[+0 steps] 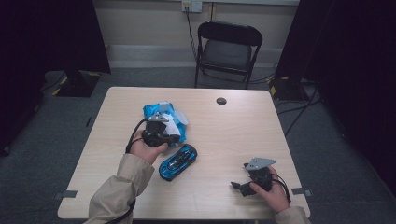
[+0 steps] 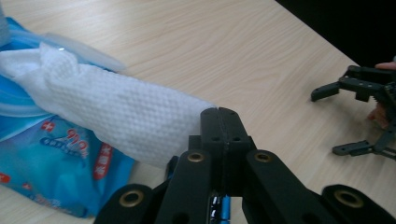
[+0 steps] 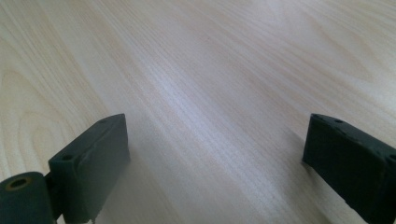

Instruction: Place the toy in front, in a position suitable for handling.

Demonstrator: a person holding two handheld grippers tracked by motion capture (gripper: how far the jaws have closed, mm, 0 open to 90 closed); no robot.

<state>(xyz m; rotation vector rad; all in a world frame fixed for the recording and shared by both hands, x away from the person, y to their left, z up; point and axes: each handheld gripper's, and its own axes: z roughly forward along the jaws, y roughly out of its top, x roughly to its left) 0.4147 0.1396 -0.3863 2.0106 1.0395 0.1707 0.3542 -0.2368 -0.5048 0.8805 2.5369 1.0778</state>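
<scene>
Tabletop (image 1: 224,135): wipe (image 2: 107,112) from blue pack (image 2: 51,168)

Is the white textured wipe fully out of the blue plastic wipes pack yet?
Not yet. The white textured wipe stretches from the blue plastic wipes pack, its far end still in the opening, its near end pinched in the left gripper.

Your left gripper (image 2: 223,122) had its jaws pressed together, left hand (image 1: 145,148) raised mid-table. Your right gripper (image 1: 240,185) rested low at the near edge, jaws spread wide.
</scene>
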